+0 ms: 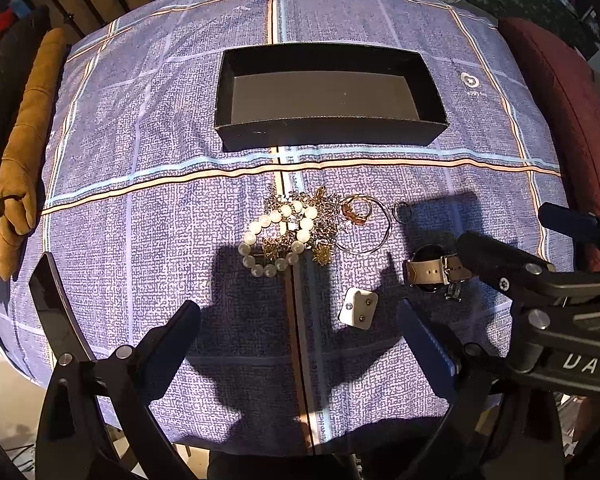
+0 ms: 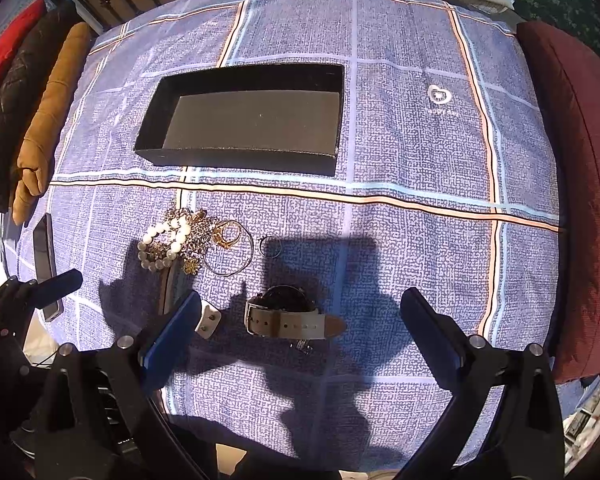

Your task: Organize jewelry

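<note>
Left gripper (image 1: 298, 322): jaws spread, empty (above cloth).
Right gripper (image 2: 300, 312): spread, empty, near watch (image 2: 288, 316).
Box (image 2: 236, 160): far, empty.

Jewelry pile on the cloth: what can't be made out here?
- Chains under the pearl bracelet: tangled and too small to count, both views.
- Watch face: in claw shadow, right wrist view.
- Earring card: partly behind right claw finger.

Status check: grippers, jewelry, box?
Left gripper open, right gripper open, both empty. Jewelry pile and watch on cloth. Black box empty, path unobstructed.
</note>
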The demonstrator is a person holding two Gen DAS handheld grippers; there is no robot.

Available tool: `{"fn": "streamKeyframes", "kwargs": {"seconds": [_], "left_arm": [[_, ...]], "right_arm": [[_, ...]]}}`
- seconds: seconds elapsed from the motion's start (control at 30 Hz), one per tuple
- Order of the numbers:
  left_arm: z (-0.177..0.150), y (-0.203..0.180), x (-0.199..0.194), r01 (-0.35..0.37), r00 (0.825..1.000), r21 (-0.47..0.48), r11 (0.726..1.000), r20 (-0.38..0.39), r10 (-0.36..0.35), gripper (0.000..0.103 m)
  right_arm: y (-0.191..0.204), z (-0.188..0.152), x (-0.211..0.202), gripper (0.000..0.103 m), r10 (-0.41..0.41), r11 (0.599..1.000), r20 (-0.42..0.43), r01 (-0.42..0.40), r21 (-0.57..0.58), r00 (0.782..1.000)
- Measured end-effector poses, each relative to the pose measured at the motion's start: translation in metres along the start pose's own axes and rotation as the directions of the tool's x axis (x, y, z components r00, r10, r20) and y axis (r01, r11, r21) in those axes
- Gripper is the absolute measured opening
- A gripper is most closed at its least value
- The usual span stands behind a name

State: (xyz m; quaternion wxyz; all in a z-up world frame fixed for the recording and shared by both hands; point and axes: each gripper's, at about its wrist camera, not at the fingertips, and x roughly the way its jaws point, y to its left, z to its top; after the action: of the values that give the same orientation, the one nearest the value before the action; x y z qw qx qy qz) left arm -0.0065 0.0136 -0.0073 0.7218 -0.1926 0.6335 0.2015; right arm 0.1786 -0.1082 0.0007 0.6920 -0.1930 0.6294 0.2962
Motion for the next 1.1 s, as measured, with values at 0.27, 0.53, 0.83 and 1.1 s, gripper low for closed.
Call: {"fn": "streamKeyframes", "kwargs": {"seconds": [0.27,0.53,0.83,1.1], "left_arm": [[-0.0022,0.0028,-0.0039,0.018,1.000,-0.028,0.999,0.006,-0.018,0.096],[-0.0046,-0.0007,-0.0034,0.006,1.000,-0.015,1.000,0.001,-0.006,0.096],[-0.0056,0.0003,-0.0024,0.002,1.000,-0.013,1.000,-0.012,-0.002,0.096],[-0.0070,0.0000,-0.0049,0.010,1.000,-0.019,1.000,-0.012,-0.010,0.096]], "right_arm": [[0.0027,0.0018,-0.0053,0.098,0.003,1.000,0.018,-0.003,-0.003,1.000],[0.0018,-0.0014,-0.0037,0.098,0.007,1.000,0.012,-0.007,-0.001,1.000],[0.0028,-0.0027,-0.0033,0.098,0.009,1.000,0.011,-0.009,0.001,1.000],[0.0035,-0.0031,-0.0039,0.098,0.015,1.000,0.013,-0.015,0.001,1.000]]}}
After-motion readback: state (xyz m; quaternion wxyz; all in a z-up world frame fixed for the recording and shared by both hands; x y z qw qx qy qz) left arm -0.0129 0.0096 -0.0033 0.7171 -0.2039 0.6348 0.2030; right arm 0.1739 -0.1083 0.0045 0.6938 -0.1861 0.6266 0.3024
